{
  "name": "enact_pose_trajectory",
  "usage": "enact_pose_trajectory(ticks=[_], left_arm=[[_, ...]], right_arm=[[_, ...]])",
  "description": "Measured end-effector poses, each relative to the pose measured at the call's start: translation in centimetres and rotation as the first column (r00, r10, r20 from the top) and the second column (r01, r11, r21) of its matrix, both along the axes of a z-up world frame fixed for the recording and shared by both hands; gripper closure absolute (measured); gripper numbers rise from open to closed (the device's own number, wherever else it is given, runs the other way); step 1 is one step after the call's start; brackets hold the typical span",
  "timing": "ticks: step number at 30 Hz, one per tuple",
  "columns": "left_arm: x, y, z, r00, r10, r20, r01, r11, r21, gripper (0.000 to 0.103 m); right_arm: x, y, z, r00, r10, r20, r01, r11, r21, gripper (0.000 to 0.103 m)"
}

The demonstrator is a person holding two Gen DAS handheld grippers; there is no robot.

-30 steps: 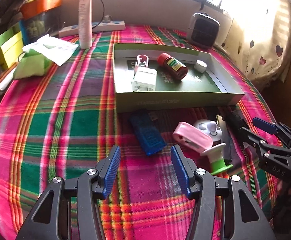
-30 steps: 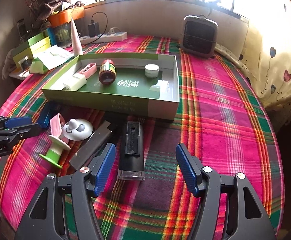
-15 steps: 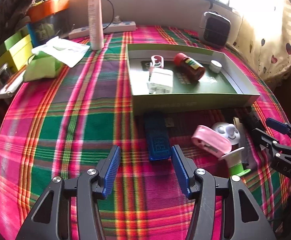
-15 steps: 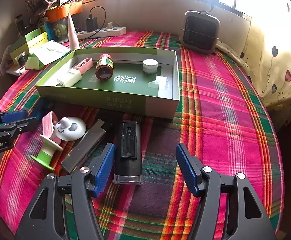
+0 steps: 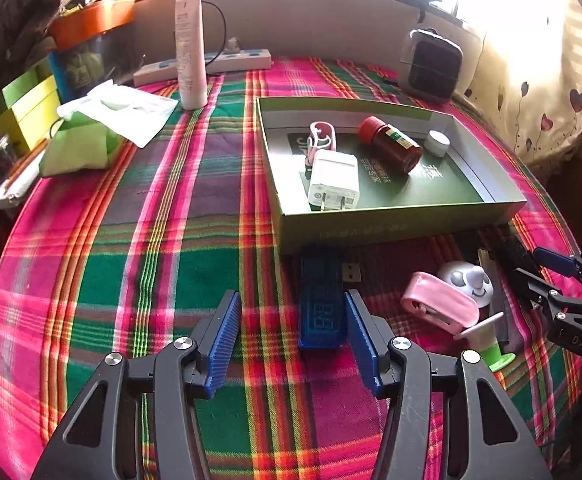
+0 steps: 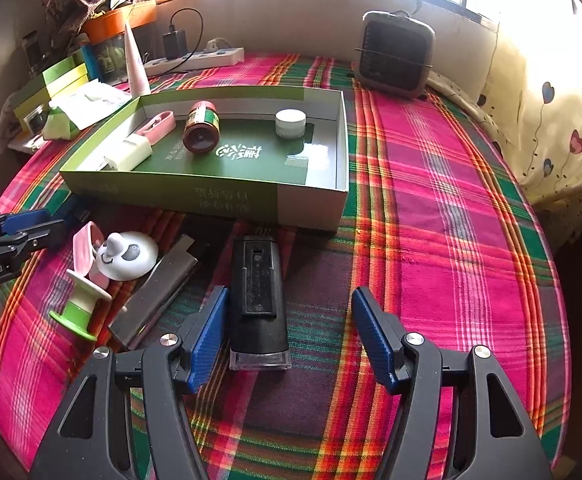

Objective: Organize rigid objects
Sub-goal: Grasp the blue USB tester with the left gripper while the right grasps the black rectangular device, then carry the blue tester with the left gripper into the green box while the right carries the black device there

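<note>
Now the blue USB tester [image 5: 322, 308] is seen between the tips of the left hand-held gripper [image 5: 291, 322], hard against the right-hand pad; a second ago it lay ahead and off to the right, turned at a slant. Its long axis is now lined up with the fingers, the metal plug [image 5: 351, 272] pointing away toward the green box [image 5: 403, 226], whose front wall is just beyond it. The left jaws are held wide and nothing is gripped.

In the right wrist view the black rectangular device [image 6: 259, 300] has likewise been brought closer under the right hand-held gripper [image 6: 287, 330]. It lies on the plaid-covered worktop [image 6: 431, 240] with its long axis running away from the camera, its clear end [image 6: 259, 360] nearest and its far end pointing at the box. It is placed just beside the left-hand pad, with open cloth between it and the other pad; these jaws are also spread wide and empty.

Between the two hand-held grippers a pink clip-like item [image 5: 439, 306], a white panda-faced piece [image 6: 127, 255], a green-and-white spool [image 6: 79, 312] and a flat grey bar [image 6: 159, 288] are grouped on the cloth, near one another.

Inside the box a white charger [image 5: 334, 180], a brown bottle with a red cap [image 5: 391, 144] lying on its side, a small white jar [image 5: 437, 143] and a pink-and-white item [image 5: 322, 138] are found.
</note>
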State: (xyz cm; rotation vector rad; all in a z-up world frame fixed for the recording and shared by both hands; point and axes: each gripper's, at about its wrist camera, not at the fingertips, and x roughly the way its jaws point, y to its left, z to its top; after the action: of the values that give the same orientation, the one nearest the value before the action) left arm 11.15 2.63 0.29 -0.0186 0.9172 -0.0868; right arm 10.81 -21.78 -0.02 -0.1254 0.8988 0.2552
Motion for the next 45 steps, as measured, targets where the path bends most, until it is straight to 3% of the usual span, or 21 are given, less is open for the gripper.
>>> enact_pose_trajectory(ticks=[9, 14, 20, 27, 45], left_arm=[[0.33, -0.18, -0.12, 1.0, -0.008, 0.021, 0.007, 1.0, 0.025, 0.051], [0.26, -0.07, -0.17, 1.0, -0.004, 0.028, 0.003, 1.0, 0.022, 0.055], [0.23, 0.32, -0.11, 0.999, 0.004, 0.033, -0.004, 1.0, 0.009, 0.067], [0.17, 0.31, -0.1, 0.999, 0.003, 0.036, -0.003, 1.0, 0.006, 0.071], [0.13, 0.81, -0.01, 0.999, 0.013, 0.039, -0.012, 1.0, -0.01, 0.082]], right_arm=[[0.33, 0.0, -0.09, 1.0, 0.007, 0.0, -0.007, 1.0, 0.015, 0.04], [0.33, -0.06, -0.07, 1.0, 0.002, 0.003, -0.002, 1.0, 0.019, 0.045], [0.25, -0.19, 0.02, 1.0, -0.007, 0.008, 0.007, 1.0, 0.026, 0.06], [0.18, -0.04, 0.03, 1.0, -0.002, 0.012, 0.001, 1.0, 0.024, 0.074], [0.13, -0.19, 0.06, 1.0, -0.005, 0.01, 0.004, 0.999, 0.033, 0.074]])
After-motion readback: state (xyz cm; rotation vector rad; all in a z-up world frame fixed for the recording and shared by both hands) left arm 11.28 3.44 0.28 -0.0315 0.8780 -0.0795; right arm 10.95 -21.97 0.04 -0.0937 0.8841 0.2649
